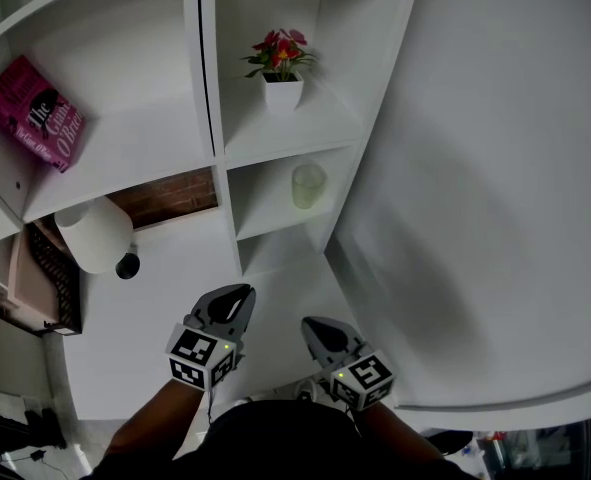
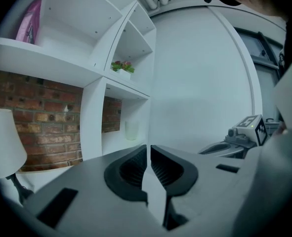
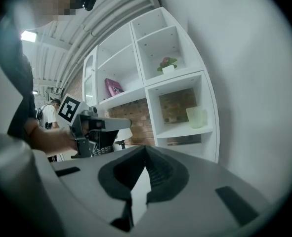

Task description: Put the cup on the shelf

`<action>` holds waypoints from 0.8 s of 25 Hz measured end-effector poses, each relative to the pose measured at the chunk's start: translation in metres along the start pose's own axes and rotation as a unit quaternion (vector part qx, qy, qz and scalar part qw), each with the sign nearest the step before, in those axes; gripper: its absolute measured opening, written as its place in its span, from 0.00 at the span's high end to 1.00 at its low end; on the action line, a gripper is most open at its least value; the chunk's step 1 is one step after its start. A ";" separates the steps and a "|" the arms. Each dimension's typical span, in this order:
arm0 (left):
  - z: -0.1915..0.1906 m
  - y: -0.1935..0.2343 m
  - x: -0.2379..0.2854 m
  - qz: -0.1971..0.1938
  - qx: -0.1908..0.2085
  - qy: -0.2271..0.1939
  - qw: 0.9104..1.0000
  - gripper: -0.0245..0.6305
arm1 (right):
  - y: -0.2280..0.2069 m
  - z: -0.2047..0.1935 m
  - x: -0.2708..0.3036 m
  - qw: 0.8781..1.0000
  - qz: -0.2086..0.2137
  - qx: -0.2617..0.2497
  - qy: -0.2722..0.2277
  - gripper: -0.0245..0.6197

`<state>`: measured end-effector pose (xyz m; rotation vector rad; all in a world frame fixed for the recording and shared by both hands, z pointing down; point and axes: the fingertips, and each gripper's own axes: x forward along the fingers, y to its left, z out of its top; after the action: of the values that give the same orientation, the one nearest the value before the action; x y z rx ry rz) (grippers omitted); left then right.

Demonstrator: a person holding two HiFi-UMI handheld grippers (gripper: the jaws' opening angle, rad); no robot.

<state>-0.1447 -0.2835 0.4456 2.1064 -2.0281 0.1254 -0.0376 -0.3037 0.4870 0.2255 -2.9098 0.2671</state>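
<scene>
A pale translucent cup (image 1: 308,185) stands upright on a lower compartment of the white shelf (image 1: 275,148), to the right of its divider. The same cup (image 2: 131,130) shows far ahead in the left gripper view, and in the right gripper view the cup (image 3: 196,117) sits alone on its board. My left gripper (image 1: 233,293) is held low near my body, well short of the shelf, jaws shut with nothing between them (image 2: 148,147). Beside it, my right gripper (image 1: 315,325) is also shut and empty (image 3: 145,148).
A potted flower (image 1: 281,68) stands in the compartment above the cup. A pink book (image 1: 35,113) leans on the upper left shelf. A white lamp (image 1: 97,233) stands before a brick panel at the left. A curved white wall (image 1: 495,188) runs along the right.
</scene>
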 end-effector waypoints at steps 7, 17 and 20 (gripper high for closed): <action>-0.018 0.005 -0.026 0.016 -0.013 0.018 1.000 0.94 | 0.008 0.002 0.006 1.000 0.006 -0.004 -0.003 0.96; -0.034 -0.001 -0.043 0.021 -0.005 0.022 1.000 0.94 | 0.013 -0.008 0.016 1.000 0.008 -0.009 0.010 0.96; -0.035 -0.001 -0.047 0.022 -0.006 0.022 0.999 0.94 | 0.015 -0.011 0.019 1.000 0.006 -0.002 0.017 0.96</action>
<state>-0.1428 -0.2298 0.4702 2.0342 -2.0447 0.1648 -0.0564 -0.2899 0.4998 0.1997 -2.8798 0.2641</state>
